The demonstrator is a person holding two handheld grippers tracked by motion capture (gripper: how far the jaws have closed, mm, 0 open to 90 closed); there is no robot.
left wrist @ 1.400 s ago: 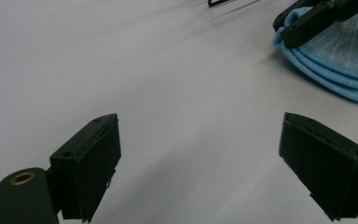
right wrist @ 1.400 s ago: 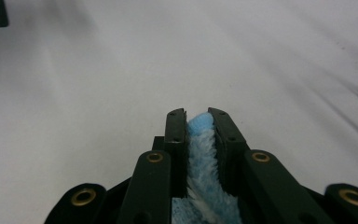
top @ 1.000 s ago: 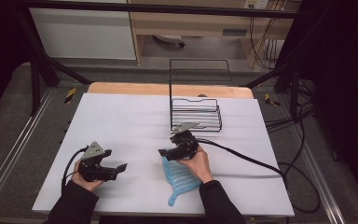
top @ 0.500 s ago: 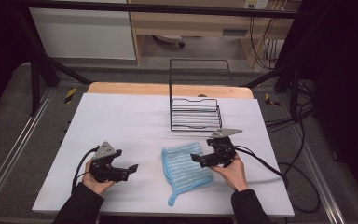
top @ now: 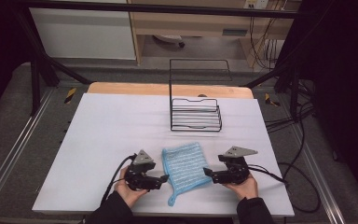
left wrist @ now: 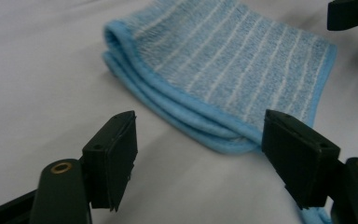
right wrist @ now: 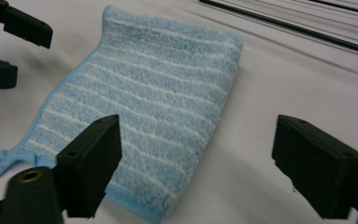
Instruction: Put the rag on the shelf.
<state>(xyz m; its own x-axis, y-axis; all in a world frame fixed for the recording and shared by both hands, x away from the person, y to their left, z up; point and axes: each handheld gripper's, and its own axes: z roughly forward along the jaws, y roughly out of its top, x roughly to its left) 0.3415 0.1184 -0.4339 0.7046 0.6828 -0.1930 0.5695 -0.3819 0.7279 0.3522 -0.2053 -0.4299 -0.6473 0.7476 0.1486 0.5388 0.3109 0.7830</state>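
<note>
I have both tongs, left point(top: 164, 178) and right point(top: 208, 171), open and just narrowing, flanking the folded towel point(top: 185, 164) near the counter's point(top: 102, 126) front edge, ready to pinch its sides.

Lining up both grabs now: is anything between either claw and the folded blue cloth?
Nothing visible. The left claw and right claw flank the blue striped cloth, both open, with bare white table cover between. The wire rack stands farther back.

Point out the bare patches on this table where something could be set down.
The white table lies bare left of the black wire rack, and right of the rack to the edge. The near middle is crowded: the folded blue striped towel sits between the left gripper and right gripper.
</note>
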